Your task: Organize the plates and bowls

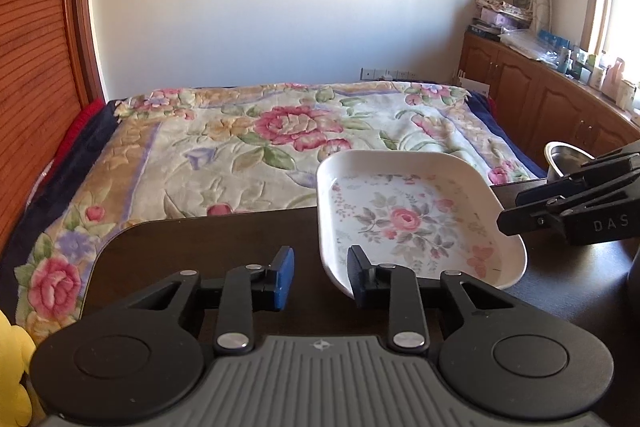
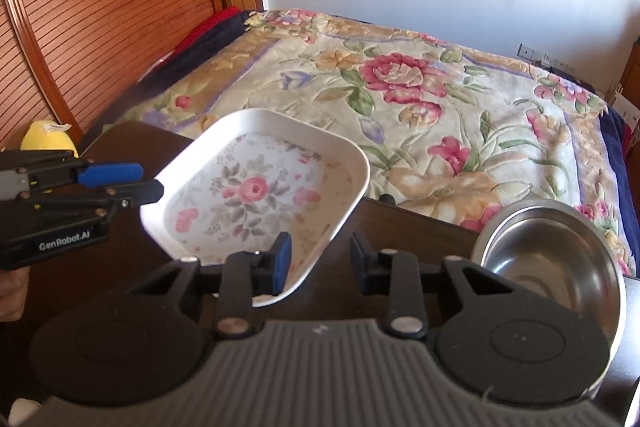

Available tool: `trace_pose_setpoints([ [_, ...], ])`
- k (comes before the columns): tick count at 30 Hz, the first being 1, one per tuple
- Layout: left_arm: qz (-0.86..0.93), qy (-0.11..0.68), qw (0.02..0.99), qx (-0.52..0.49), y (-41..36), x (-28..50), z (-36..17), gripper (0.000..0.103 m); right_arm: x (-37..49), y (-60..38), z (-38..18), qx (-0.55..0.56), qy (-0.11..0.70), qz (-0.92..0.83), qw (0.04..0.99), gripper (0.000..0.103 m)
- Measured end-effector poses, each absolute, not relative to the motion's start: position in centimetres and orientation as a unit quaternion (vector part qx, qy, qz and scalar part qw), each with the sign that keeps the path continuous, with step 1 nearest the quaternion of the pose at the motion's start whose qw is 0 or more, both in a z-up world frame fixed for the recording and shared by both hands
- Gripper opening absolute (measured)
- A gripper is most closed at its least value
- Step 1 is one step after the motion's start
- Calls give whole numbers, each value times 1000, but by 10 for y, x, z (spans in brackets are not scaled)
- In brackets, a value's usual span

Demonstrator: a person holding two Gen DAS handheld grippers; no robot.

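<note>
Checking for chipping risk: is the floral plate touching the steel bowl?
Apart. The right wrist view shows bare dark table between the floral plate and the steel bowl.

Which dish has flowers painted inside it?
The white rectangular plate has pink flowers inside. The round steel bowl beside it is plain shiny metal.
</note>
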State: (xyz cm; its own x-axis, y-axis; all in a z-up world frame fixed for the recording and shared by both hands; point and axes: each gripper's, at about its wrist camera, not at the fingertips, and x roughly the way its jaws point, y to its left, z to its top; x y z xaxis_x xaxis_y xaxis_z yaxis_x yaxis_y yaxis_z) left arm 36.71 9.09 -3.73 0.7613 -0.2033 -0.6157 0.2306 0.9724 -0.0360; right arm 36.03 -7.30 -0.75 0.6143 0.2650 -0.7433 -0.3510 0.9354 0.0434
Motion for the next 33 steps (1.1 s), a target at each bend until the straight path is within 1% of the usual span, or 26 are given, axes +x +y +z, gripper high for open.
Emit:
trace_pose_setpoints([
  [3, -113, 328, 938, 17, 91, 371, -40, 31, 365, -71, -11, -56, 409, 169, 895, 32],
  [5, -114, 332, 936, 15, 91, 374, -41, 29, 367, -70, -14, -54, 415, 171, 892, 31],
  [8, -115, 337, 935, 15, 90, 377, -43, 26, 369, -70, -16, -56, 423, 174, 887, 28],
  [9, -115, 338, 934, 15, 89, 378, -44, 24, 369, -69, -16, -59, 426, 176, 886, 25],
  [11, -117, 342, 932, 15, 88, 379, -45, 23, 370, -67, -16, -65, 430, 180, 883, 24],
  [18, -122, 348, 929, 6, 89, 382, -48, 23, 373, -69, -18, -68, 439, 183, 877, 23],
  [21, -123, 348, 929, 6, 89, 382, -48, 23, 375, -70, -17, -65, 441, 188, 875, 20],
  [23, -126, 348, 929, 5, 89, 381, -48, 23, 375, -71, -19, -63, 444, 195, 872, 16],
  [33, -138, 355, 925, -3, 96, 378, -47, 23, 374, -73, -19, -59, 449, 203, 868, 16],
])
